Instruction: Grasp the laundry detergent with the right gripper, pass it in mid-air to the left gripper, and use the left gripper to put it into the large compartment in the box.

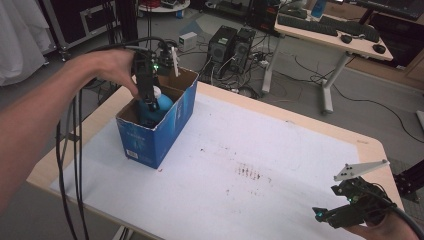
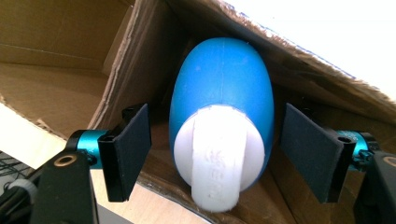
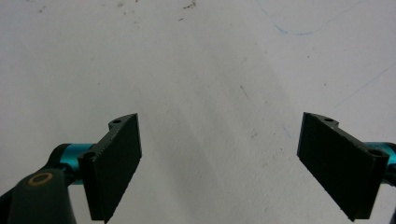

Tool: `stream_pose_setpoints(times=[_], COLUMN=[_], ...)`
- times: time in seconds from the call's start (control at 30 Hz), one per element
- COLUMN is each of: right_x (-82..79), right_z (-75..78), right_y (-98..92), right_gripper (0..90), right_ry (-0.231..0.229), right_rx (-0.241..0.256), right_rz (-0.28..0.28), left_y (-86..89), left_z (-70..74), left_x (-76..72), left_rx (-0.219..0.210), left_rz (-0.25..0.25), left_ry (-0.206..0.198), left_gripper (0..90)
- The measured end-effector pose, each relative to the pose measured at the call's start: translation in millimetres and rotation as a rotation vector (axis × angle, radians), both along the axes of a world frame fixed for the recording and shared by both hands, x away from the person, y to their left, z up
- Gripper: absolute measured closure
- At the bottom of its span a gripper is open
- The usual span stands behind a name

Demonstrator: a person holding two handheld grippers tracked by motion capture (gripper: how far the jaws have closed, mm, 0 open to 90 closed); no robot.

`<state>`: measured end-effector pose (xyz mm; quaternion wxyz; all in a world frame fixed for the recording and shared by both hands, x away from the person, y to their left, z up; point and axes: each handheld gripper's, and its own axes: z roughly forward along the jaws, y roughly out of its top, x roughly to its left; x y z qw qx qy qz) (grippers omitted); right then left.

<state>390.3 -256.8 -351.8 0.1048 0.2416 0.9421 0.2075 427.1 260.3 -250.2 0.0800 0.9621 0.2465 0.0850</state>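
The person's left forearm (image 1: 45, 120) lies nearest the high camera, entering from 7 o'clock and reaching toward 11 o'clock. The table (image 1: 280, 165), papered white and stained near its centre, is noted as the largest item. At its 10 o'clock corner an open blue cardboard box (image 1: 155, 132) is seen upright. Inside it a blue bottle with a white cap (image 2: 219, 116) is lodged in a corner of the box, cap toward the gripper camera.

The left gripper (image 1: 149, 97) is lowered into the box mouth. In the left gripper view its jaws are spread wide, one pad at 9 o'clock and one at 3 o'clock of the bottle, with a gap on each side; no contact is seen.

The right gripper (image 1: 345, 212) is held at the table's 5 o'clock edge, jaws parted, nothing between them.

Judgement: the bottle is straddled but ungrasped. Whether it is being fetched or was just deposited cannot be told.
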Motion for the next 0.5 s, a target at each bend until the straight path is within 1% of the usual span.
stream_pose_setpoints(times=[0.13, 0.17, 0.3, 0.43, 0.5], right_x=[-0.1, -0.1, -0.2, -0.5, -0.6], right_z=[0.0, 0.1, 0.3, 0.4, 0.4], right_y=[-0.2, -0.3, -0.4, -0.1, 0.2], right_gripper=[13.3, 13.3, 13.3, 13.3, 13.3], right_ry=[-0.001, 0.0, -0.001, -0.002, -0.001], right_rx=[0.0, 0.0, -0.001, 0.0, -0.003], right_rz=[-0.001, -0.001, -0.002, -0.004, -0.006], left_y=[-1.8, -2.4, -5.6, -12.6, -18.5], left_z=[6.5, 8.5, 18.0, 29.7, 35.8], left_x=[-1.7, -2.2, -4.2, -7.1, -9.0], left_rx=[0.001, 0.0, 0.002, 0.002, -0.009], left_rz=[-0.004, -0.005, -0.014, -0.038, -0.05], left_ry=[-0.012, -0.016, -0.03, -0.045, -0.058], left_gripper=[25.4, 23.9, 23.8, 23.7, 23.7])
